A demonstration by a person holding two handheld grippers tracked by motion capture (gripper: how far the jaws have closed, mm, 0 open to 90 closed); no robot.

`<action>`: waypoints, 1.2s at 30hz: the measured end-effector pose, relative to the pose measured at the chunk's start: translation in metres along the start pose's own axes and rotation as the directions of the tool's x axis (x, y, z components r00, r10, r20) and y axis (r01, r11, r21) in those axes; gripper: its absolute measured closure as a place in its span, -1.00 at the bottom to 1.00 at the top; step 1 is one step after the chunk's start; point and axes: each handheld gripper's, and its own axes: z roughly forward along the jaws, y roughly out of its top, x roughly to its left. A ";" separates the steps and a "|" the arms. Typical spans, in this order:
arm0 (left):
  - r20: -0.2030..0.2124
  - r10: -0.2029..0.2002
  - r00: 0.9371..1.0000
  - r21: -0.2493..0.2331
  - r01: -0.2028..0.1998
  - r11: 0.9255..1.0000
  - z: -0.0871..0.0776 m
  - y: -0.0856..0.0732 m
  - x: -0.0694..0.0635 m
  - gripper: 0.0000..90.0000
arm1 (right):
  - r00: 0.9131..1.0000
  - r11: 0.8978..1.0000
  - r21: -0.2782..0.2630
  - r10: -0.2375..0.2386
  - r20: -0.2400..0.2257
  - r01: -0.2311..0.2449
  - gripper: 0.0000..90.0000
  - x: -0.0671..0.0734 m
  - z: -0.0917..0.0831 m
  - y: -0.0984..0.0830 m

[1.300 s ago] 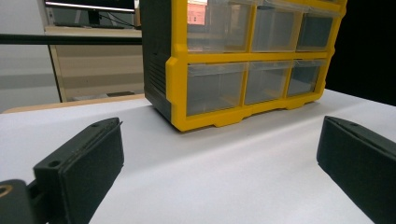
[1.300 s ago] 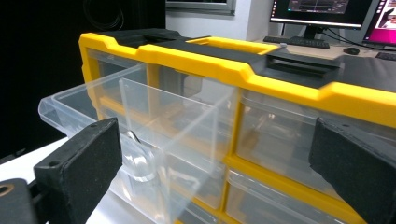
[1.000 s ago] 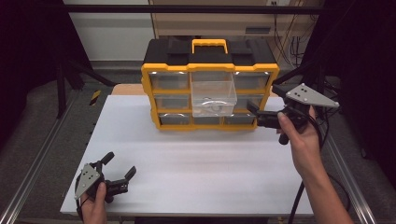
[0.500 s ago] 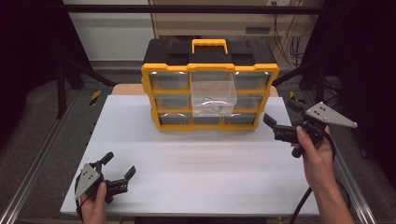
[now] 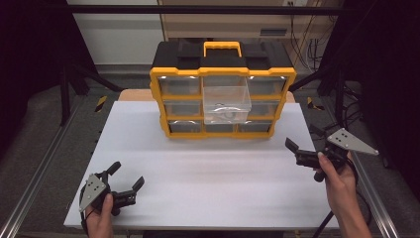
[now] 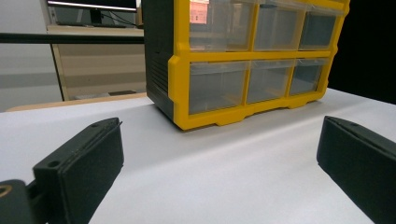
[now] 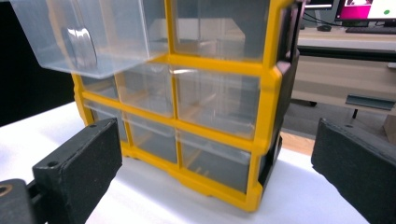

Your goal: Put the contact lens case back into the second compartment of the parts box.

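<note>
Since a second ago the right gripper point(image 5: 303, 152) has drawn back from the organizer's right side and dropped toward the table's right edge; the left gripper point(image 5: 126, 177) has not moved.

High view — the yellow-and-black drawer organizer point(image 5: 222, 89) stands at the far middle of the white table point(image 5: 218, 178). Its centre clear drawer point(image 5: 226, 104) is pulled out, with something small and round inside. Right gripper: jaws apart, empty, held low and level in the hand point(image 5: 337, 181), pointing left, well apart from the organizer. Left gripper: jaws apart, empty, resting near the front left corner.

Left gripper view — both black jaws spread wide over bare table; organizer point(image 6: 243, 60) ahead, drawers on this side closed.

Right gripper view — jaws wide, empty; the open drawer point(image 7: 88, 35) hangs out at upper left, the round item point(image 7: 81, 44) against its wall.

Judgement: the drawer work falls to the right gripper. Approach square to the drawer front, jaws kept wide, and move slowly — a skewed push could jam it in its slot.
</note>
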 end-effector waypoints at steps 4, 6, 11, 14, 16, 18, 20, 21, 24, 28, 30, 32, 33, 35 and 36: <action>-0.003 -0.007 1.000 -0.001 0.007 1.000 -0.001 0.000 0.001 -0.99 | 1.000 1.000 -0.002 0.001 0.006 -0.001 -0.95 -0.002 -0.002 -0.013; -0.003 -0.008 1.000 0.001 0.008 1.000 -0.001 0.000 0.001 -0.99 | 1.000 1.000 0.006 0.007 0.009 -0.007 -0.95 -0.003 -0.003 -0.021; 0.004 -0.012 1.000 0.009 0.012 1.000 0.000 0.000 0.000 -0.99 | 1.000 1.000 0.017 0.020 0.013 -0.020 -0.95 -0.005 -0.006 -0.038; 0.010 -0.014 1.000 0.025 0.014 1.000 -0.001 -0.001 -0.001 -0.99 | 1.000 0.999 0.024 0.025 0.011 -0.026 -0.94 -0.005 -0.006 -0.049; 0.012 -0.020 1.000 0.027 0.020 0.999 -0.002 -0.001 -0.001 -0.99 | 0.999 0.999 0.026 0.034 0.011 -0.034 -0.94 -0.004 -0.007 -0.056; 0.014 -0.029 0.999 0.027 0.029 0.999 -0.004 0.000 -0.001 -0.99 | 0.999 0.999 0.029 0.038 0.011 -0.038 -0.94 -0.004 -0.007 -0.062; 0.016 -0.035 0.999 0.029 0.035 0.999 -0.006 0.000 -0.001 -0.99 | 0.999 0.999 0.035 0.034 0.009 -0.034 -0.94 -0.003 -0.006 -0.068; 0.020 -0.037 0.999 0.031 0.037 0.999 -0.006 0.000 -0.001 -0.99 | 0.999 0.999 0.040 0.034 0.006 -0.034 -0.94 -0.002 -0.006 -0.071; 0.032 -0.039 0.999 0.036 0.037 0.999 -0.008 0.001 -0.002 -0.99 | 0.999 0.998 0.047 0.040 -0.004 -0.039 -0.94 0.001 -0.005 -0.078; 0.031 -0.044 0.999 0.041 0.043 0.998 -0.012 0.001 0.000 -0.99 | 0.998 0.997 0.056 0.052 -0.020 -0.050 -0.94 0.007 -0.003 -0.086; 0.027 -0.040 0.999 0.041 0.039 0.998 -0.014 0.001 0.000 -0.99 | 0.998 0.997 0.062 0.055 -0.031 -0.053 -0.94 0.010 -0.001 -0.091; 0.022 -0.041 0.999 0.035 0.040 0.999 -0.014 0.001 0.000 -0.99 | 0.998 0.997 0.066 0.054 -0.041 -0.051 -0.94 0.013 0.001 -0.096; 0.021 -0.041 0.999 0.035 0.040 0.999 -0.014 0.001 0.001 -0.99 | 0.997 0.996 0.069 0.054 -0.046 -0.051 -0.94 0.015 0.002 -0.098; 0.020 -0.039 0.999 0.035 0.038 0.999 -0.013 0.001 0.000 -0.99 | 0.997 0.996 0.073 0.057 -0.052 -0.053 -0.94 0.019 0.004 -0.101; 0.020 -0.038 0.999 0.034 0.038 0.999 -0.013 0.001 0.000 -0.99 | 0.997 0.996 0.073 0.054 -0.054 -0.050 -0.94 0.020 0.005 -0.102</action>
